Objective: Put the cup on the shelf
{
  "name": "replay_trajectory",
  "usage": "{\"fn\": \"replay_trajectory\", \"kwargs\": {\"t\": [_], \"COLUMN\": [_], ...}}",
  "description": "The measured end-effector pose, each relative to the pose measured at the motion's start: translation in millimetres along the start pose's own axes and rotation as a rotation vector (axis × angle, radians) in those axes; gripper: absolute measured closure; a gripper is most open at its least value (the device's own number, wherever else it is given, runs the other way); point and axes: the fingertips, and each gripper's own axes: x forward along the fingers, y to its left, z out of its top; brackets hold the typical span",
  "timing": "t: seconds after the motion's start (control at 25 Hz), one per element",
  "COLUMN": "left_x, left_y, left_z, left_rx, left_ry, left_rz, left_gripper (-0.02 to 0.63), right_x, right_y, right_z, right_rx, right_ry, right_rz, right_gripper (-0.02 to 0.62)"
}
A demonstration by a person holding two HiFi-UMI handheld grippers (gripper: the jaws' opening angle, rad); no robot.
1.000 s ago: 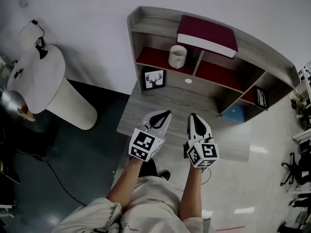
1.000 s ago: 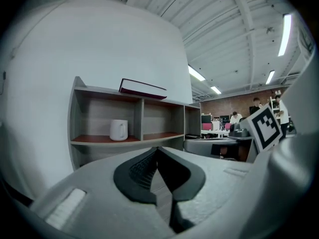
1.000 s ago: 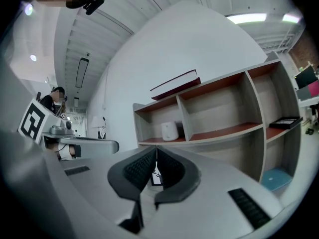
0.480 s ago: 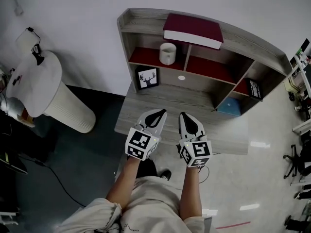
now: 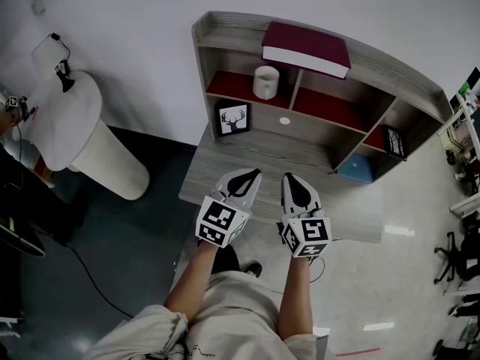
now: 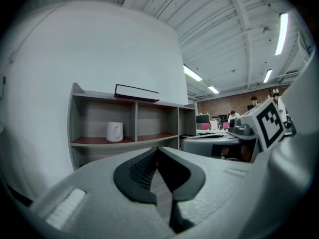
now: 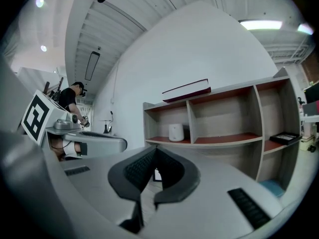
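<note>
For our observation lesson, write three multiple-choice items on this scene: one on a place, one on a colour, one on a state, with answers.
1. Where on the shelf is the cup?
A top board
B left red compartment
C middle red compartment

2. What colour is the cover of the book?
A dark red
B green
C yellow

3. How is the right gripper?
A wide open
B shut on the cup
C shut, empty

Answers:
1 B, it stands on the left red board.
2 A, the cover shows dark red.
3 C, its jaws meet with nothing between.
</note>
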Motion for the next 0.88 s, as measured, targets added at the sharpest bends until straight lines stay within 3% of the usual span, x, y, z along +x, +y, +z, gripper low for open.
{"fn": "replay_trajectory", "kwargs": {"t": [0.88], "left_x": [-20], "left_y": [-1], "left_z": [-11], "left_rx": [-0.042], "left_ry": [-0.002], "left_rz": [0.032], "left_gripper": [0.595], "right_x": [-4], "right_y": [23], "right_z": [-11], "right_rx": [0.013], "right_ry": [0.018], "right_rz": [0.063], "right_gripper": [0.580]}}
